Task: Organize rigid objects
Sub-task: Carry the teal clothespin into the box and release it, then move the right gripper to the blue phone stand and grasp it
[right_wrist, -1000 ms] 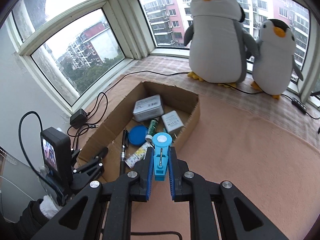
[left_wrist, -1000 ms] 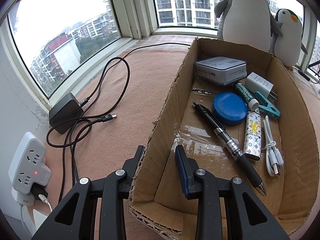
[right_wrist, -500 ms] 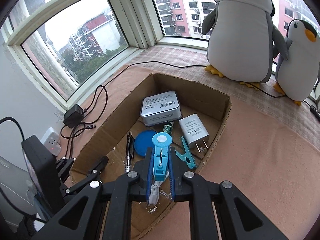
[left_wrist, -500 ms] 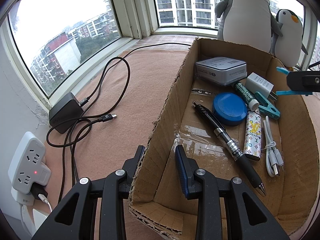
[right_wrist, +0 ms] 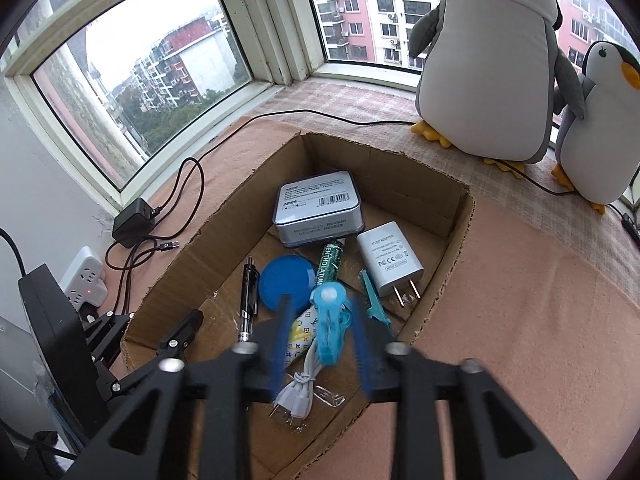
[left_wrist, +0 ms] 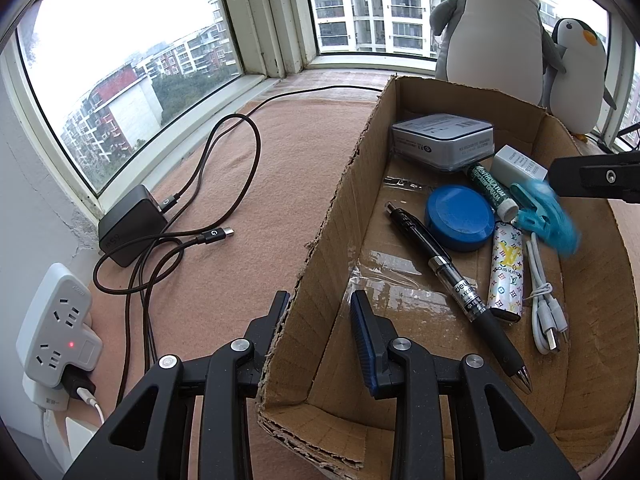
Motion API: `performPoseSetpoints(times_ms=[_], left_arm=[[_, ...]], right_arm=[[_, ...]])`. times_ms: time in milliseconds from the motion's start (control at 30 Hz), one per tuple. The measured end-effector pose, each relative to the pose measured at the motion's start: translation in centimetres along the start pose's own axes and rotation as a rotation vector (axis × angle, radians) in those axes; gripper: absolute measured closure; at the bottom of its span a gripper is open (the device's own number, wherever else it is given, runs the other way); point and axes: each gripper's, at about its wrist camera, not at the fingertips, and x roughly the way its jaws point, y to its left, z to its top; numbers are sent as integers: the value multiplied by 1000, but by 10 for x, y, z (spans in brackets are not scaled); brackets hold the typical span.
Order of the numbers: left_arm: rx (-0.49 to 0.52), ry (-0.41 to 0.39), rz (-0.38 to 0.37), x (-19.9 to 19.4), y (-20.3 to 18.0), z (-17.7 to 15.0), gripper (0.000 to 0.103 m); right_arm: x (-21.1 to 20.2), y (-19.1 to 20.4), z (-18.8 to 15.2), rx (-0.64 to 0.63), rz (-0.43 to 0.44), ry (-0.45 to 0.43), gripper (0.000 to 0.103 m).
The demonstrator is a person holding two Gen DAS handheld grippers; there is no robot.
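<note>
The left gripper (left_wrist: 320, 312) jaws pinch the cardboard box (left_wrist: 328, 236) wall while the right gripper (right_wrist: 322, 336) jaws, just opening, stand spread around a blurred blue clip (right_wrist: 330, 328).

Blur, cut-offs and hidden parts around the cardboard box

We see the light blue clip (right_wrist: 331, 330) only as a smear between the blurred pads of the right gripper (right_wrist: 322, 350), whose jaws have just been opening, so we cannot tell whether they touch it; in the left wrist view it is a streak (left_wrist: 554, 222) near the right wall of the cardboard box (left_wrist: 320, 248), and that gripper is cut off by the right edge. We cannot see the pads of the left gripper (left_wrist: 318, 322) meet the wall between them. The patterned lighter (right_wrist: 299, 338) and white cable (right_wrist: 298, 394) lie partly behind the right gripper's fingers. The large penguin (right_wrist: 492, 60) loses its head to the top edge.
</note>
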Motion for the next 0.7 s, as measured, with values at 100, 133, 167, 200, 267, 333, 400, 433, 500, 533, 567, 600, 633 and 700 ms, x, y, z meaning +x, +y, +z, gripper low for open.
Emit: performPoseSetpoints(times_ms=[100, 133, 167, 200, 267, 333, 400, 433, 500, 533, 567, 600, 633, 700], left_arm=[[0, 0, 0, 0, 0, 0, 70], [0, 0, 0, 0, 0, 0, 70], [0, 0, 0, 0, 0, 0, 70], [0, 0, 0, 0, 0, 0, 70], [0, 0, 0, 0, 0, 0, 70], [0, 0, 0, 0, 0, 0, 70], [0, 0, 0, 0, 0, 0, 70], [0, 0, 0, 0, 0, 0, 70], [0, 0, 0, 0, 0, 0, 70], [1, 0, 0, 0, 0, 0, 70], [0, 0, 0, 0, 0, 0, 70], [0, 0, 0, 0, 0, 0, 70], [0, 0, 0, 0, 0, 0, 70], [0, 0, 0, 0, 0, 0, 70]], right_arm=[[-2, 1, 0, -12, -14, -16, 50], [-2, 0, 0, -13, -19, -15, 50], [-2, 0, 1, -12, -21, -12, 46], [-1, -1, 1, -9, -24, -8, 43], [-1, -2, 1, -6, -25, -9, 43], [-2, -4, 0, -3, -31, -10, 43], [-5, -6, -1, 1, -30, -11, 43], [-6, -6, -1, 2, -28, -13, 43], [-13, -7, -2, 1, -35, -21, 41], [-17, -8, -4, -3, -47, -27, 40], [-21, -9, -5, -5, -53, -33, 39], [-25, -10, -7, -6, -55, -36, 39], [-30, -13, -10, -3, -56, -40, 38], [-40, -19, -15, 4, -57, -44, 38]])
